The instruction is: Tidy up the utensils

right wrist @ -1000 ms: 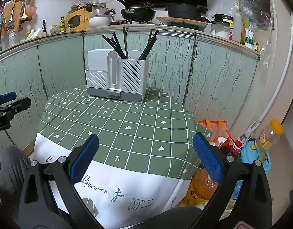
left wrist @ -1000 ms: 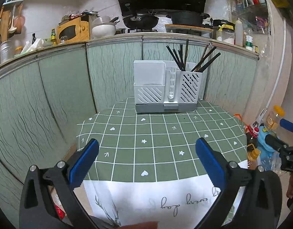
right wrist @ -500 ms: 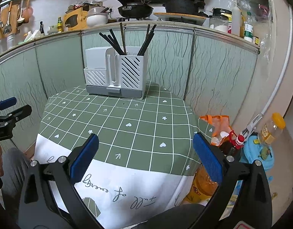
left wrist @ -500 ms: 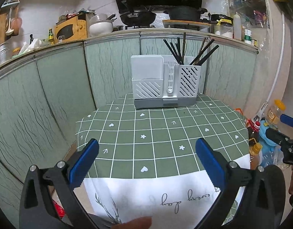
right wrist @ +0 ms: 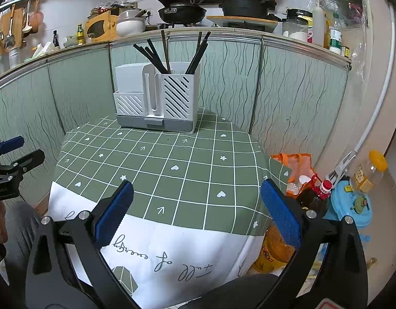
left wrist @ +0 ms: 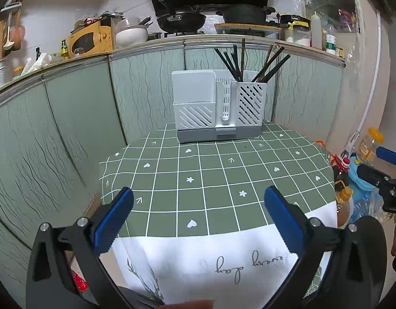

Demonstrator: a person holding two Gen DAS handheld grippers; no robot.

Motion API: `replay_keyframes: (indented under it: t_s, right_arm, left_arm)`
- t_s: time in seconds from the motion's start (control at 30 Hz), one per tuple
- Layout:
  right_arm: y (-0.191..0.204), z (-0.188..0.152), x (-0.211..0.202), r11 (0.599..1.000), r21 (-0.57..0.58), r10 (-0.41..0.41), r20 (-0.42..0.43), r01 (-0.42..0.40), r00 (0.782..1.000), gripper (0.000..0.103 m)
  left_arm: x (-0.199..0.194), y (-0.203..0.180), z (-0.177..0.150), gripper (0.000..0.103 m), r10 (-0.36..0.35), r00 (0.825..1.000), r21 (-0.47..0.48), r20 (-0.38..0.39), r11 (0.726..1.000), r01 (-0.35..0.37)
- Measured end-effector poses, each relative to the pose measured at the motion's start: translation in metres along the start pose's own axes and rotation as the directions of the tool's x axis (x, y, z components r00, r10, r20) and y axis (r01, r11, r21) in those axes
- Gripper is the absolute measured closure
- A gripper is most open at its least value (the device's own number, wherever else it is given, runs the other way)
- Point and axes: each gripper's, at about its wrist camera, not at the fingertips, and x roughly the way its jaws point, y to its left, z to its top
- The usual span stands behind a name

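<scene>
Right gripper [right wrist: 196,203] jaws apart, empty; chopsticks [right wrist: 169,54] upright in holder [right wrist: 156,100].

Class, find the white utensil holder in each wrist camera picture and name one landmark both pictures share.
Left wrist: utensil holder at centre, slightly right, at the tablecloth's far edge, seen front-on.
Right wrist: utensil holder left of centre, seen from its right, so its chopstick end looks nearest.
Shared landmark: the black chopsticks standing in its right compartment.
</scene>
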Motion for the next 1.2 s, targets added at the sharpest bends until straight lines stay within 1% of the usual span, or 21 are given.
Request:
replay_keyframes:
  t_s: [0.43, 1.2]
  right_arm:
    - [-0.0016, -0.0004, 0.0013, 1.0, 0.008, 0.001, -0.002, -0.001, 1.0, 0.008]
    - [-0.0032, -0.0007, -0.0014, 1.0, 0.017, 0.001, 0.001, -0.001, 1.0, 0.008]
  left_arm:
    - [-0.0001, -0.0014, -0.0012, 0.004, -0.014, 1.0, -0.008, -0.009, 1.0, 0.014]
    - [-0.0025, -0.0065, 0.0, 0.004, -0.009, 1.0, 0.005, -0.011, 1.0, 0.009]
